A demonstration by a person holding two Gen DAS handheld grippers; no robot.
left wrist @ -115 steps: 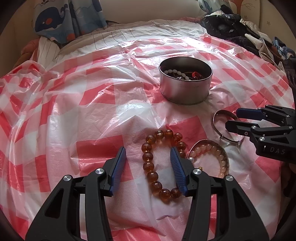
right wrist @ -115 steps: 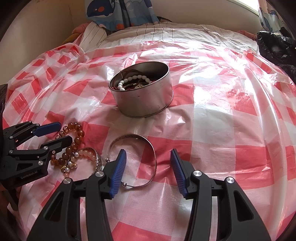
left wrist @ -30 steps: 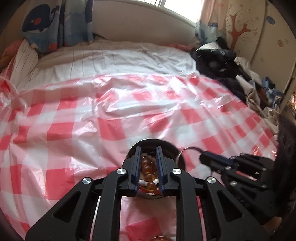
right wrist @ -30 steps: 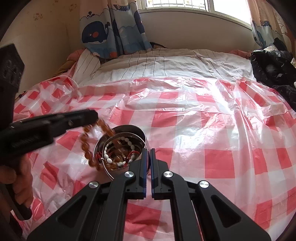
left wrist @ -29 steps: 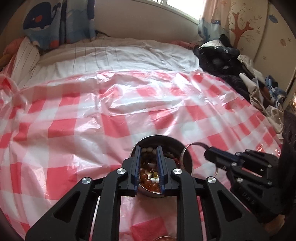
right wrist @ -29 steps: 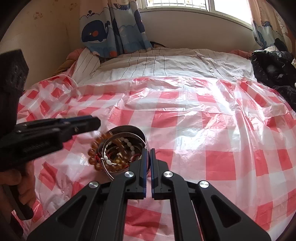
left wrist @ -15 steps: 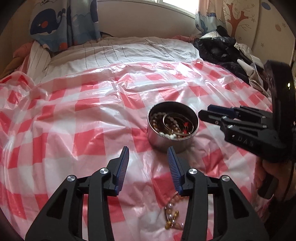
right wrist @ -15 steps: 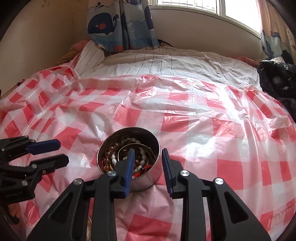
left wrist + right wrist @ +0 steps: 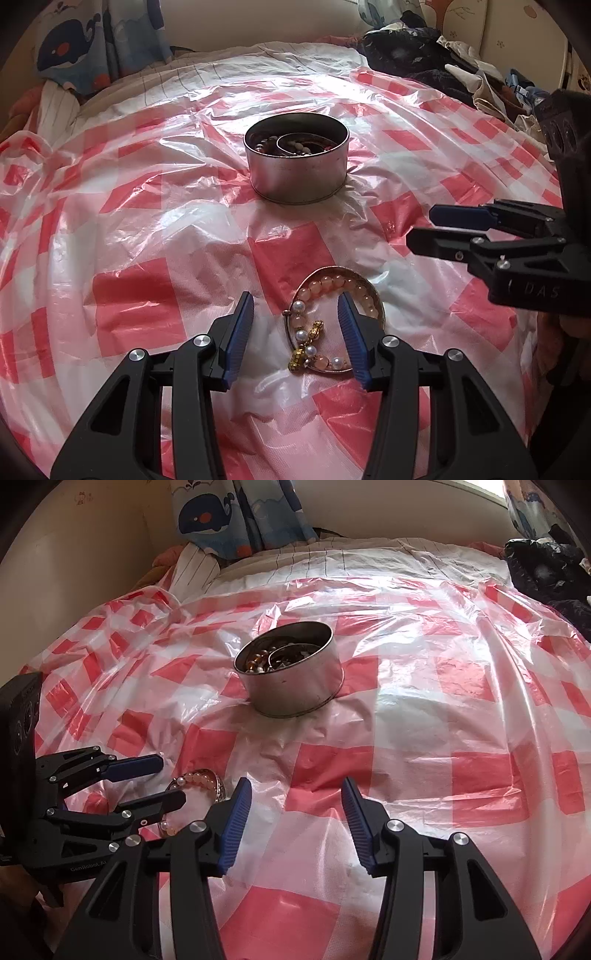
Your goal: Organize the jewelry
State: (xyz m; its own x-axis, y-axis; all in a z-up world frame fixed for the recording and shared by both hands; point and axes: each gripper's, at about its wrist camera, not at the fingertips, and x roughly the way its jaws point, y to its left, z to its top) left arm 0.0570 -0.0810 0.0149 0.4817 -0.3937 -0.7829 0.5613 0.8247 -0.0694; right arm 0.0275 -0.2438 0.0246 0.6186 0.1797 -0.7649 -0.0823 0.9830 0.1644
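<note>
A round metal tin (image 9: 297, 168) stands on the red-and-white checked plastic sheet (image 9: 140, 229) and holds beads and a silver bangle; it also shows in the right wrist view (image 9: 291, 679). A pink bead and pearl bracelet (image 9: 332, 321) with gold charms and a thin bangle lies on the sheet in front of the tin. My left gripper (image 9: 297, 336) is open, low over the sheet, its fingers either side of the bracelet's left part. My right gripper (image 9: 295, 819) is open and empty, to the right of the bracelet (image 9: 201, 781). It also shows in the left wrist view (image 9: 424, 229).
The sheet covers a bed with a striped white cover (image 9: 332, 561) at the back. A whale-print curtain (image 9: 229, 517) hangs behind. Dark clothes (image 9: 424, 55) are piled at the far right. A wall (image 9: 74, 572) stands at the left.
Both grippers have let their bracelets drop into the tin, opened and pulled back and down. The left gripper now straddles the pink bead bracelet; the right one is beside it.
</note>
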